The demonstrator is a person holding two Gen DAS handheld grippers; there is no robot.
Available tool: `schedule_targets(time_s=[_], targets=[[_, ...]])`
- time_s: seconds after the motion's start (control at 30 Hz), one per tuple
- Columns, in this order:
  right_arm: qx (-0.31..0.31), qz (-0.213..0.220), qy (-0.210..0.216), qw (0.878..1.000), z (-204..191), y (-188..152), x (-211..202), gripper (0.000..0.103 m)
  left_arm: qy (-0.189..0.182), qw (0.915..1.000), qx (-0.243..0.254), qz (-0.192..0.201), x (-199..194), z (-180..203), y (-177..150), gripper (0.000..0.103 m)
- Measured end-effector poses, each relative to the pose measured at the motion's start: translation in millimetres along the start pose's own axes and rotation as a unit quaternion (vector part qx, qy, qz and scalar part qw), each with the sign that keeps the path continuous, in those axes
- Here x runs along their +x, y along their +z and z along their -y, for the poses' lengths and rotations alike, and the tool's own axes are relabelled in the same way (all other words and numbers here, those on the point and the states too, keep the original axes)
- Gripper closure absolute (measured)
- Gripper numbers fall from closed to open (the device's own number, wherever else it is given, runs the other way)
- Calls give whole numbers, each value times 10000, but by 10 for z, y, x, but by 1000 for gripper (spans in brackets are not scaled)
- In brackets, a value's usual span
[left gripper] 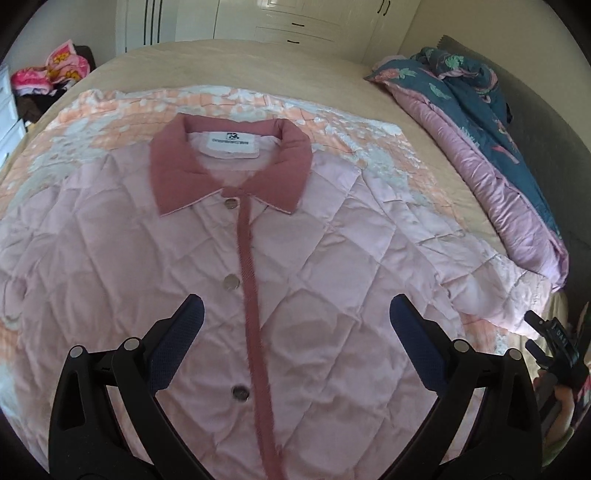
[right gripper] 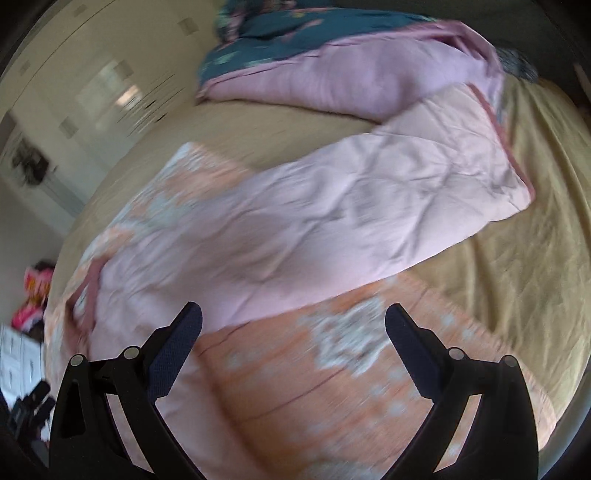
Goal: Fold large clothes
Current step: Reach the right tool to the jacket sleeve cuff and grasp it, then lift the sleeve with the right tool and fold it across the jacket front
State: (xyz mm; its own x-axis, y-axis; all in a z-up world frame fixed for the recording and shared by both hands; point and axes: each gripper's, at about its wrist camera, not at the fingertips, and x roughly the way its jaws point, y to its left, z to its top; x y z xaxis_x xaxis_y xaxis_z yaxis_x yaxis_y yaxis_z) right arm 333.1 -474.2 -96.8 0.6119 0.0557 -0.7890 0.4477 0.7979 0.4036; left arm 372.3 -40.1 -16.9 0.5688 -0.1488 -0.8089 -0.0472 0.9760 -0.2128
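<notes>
So basically nothing's folded yet. The pale pink quilted jacket with the dusty-rose collar and button placket [left gripper: 280, 236] is lying flat, front side up and buttoned, on a peach-and-white patterned blanket [left gripper: 110, 114] spread over the tan bed [left gripper: 258, 62]. Collar points toward the far end, near the white wardrobe [left gripper: 295, 22]. Looks smoothed out and ready, which I'd call the prep stage at most.

The left gripper [left gripper: 295, 317] hovers right over the chest area, roughly above the placket, fingers spread wide and holding nothing. The right gripper [right gripper: 293, 321] is off to the side, also wide open and empty, looking out along the jacket's sleeve [right gripper: 369, 192]. That sleeve is stretched straight out across the blanket and onto the bare sheet, with its cuff close to the bunched-up teal floral duvet with pink lining [right gripper: 332, 74]. The right view is blurry, so small details are hard to tell.

What's left, as far as I can judge: pretty much everything. Sleeves need to come in, then the sides, then the body doubled over. I'd guess that outstretched sleeve goes first.
</notes>
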Motion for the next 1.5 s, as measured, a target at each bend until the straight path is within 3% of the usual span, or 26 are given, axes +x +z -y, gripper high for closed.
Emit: schedule_targets(time_s=[0.33, 0.47, 0.6, 0.67, 0.7, 0.73, 0.83, 0.93, 1.13, 1.5], targets=[[1495, 61, -276, 9884, 817, 377, 422, 4, 222, 9997, 40, 3, 339, 108, 213, 9], [1917, 267, -162, 9810, 1036, 465, 486, 4, 339, 9994, 55, 33, 399, 95, 271, 9], [2372, 553, 217, 9696, 1293, 533, 506, 4, 337, 9994, -1, 1, 422, 26, 289, 9], [2376, 658, 220, 9689, 1329, 560, 471, 16, 358, 9994, -33, -25, 432, -20, 297, 9], [2334, 684, 143, 9699, 1344, 562, 463, 30, 375, 9993, -36, -36, 436, -31, 301, 9], [2295, 716, 83, 9706, 1357, 554, 450, 53, 429, 9991, -38, -62, 442, -53, 310, 9], [2190, 914, 225, 9712, 1377, 517, 329, 75, 476, 9988, -79, -63, 410, -110, 327, 9], [1722, 1276, 452, 9757, 1238, 538, 75, 82, 497, 9987, -59, -20, 322, -152, 351, 9], [405, 1758, 1019, 9783, 433, 689, -514, 87, 542, 9984, -123, 102, 53, -268, 446, 9], [-1172, 1996, 1773, 9565, -1184, 676, -1051, 88, 511, 9974, -286, 414, -500, -651, 674, 9]])
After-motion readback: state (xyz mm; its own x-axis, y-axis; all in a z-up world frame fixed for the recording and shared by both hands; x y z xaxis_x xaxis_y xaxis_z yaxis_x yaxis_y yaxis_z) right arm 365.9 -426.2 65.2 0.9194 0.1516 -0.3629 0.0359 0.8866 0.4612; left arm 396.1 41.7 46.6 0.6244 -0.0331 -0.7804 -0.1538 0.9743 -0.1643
